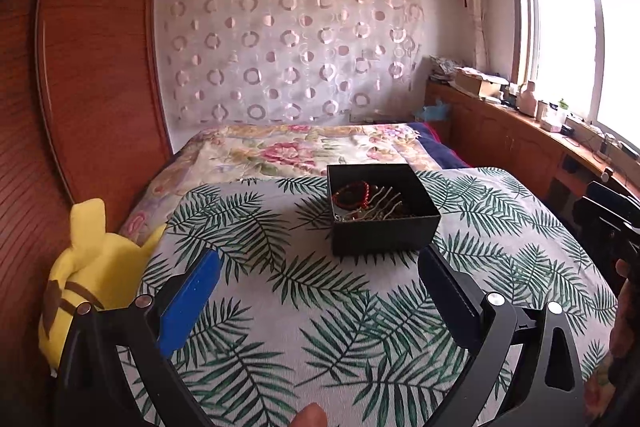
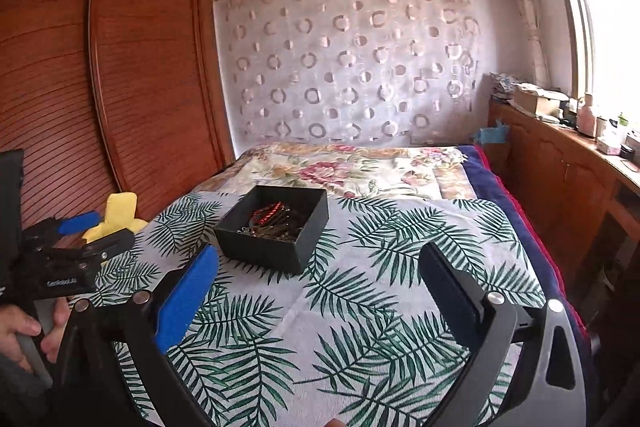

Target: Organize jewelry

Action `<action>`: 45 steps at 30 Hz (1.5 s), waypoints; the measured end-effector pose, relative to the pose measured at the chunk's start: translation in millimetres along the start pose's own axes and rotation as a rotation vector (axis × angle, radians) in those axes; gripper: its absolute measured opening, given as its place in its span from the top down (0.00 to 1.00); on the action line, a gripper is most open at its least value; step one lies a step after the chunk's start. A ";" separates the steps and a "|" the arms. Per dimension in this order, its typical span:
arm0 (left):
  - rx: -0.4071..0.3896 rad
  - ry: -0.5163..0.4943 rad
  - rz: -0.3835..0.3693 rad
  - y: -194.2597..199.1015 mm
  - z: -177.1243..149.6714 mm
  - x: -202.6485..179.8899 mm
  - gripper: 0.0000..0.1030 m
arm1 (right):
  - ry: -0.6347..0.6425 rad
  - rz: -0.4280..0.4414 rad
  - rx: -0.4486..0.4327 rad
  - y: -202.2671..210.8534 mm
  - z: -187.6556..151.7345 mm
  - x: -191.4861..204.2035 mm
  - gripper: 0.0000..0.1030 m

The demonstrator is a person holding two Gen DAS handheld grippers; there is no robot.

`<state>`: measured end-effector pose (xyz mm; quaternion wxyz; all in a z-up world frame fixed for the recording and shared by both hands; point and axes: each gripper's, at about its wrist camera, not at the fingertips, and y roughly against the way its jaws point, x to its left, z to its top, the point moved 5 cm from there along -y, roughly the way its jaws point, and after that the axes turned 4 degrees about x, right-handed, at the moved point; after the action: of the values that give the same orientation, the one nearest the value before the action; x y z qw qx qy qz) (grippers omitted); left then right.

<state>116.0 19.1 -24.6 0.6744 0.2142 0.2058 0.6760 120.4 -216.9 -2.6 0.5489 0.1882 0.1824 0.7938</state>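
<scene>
Both my left gripper (image 1: pixel 320 287) and right gripper (image 2: pixel 320 287) gape empty; jewelry's boxed (image 1: pixel 382 207), so I'd probably back off.

The jewelry (image 1: pixel 370 201) in the black box (image 1: pixel 384 231) tangles together, perhaps bracelets and hairpins.

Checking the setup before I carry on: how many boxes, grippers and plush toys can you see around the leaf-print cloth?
Boxes: 1, a black box holding jewelry, including a red bracelet
Grippers: 2, the left gripper and the right gripper, both open and empty
Plush toys: 1, a yellow plush beside the cloth
Total: 4
</scene>
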 end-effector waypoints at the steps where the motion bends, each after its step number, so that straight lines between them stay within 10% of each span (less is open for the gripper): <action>1: -0.001 -0.002 0.003 1.0 -0.5 0.4 0.07 | -0.003 -0.004 -0.002 1.1 0.0 -1.1 0.02; 45: -0.042 0.011 -0.002 16.8 -2.0 -9.9 0.07 | -0.021 -0.038 0.006 -2.8 -13.0 -4.1 0.02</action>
<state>101.0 9.2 -16.7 0.6782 0.1963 0.1955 0.6806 117.5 -220.9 -15.6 0.5651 0.1944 0.1825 0.7807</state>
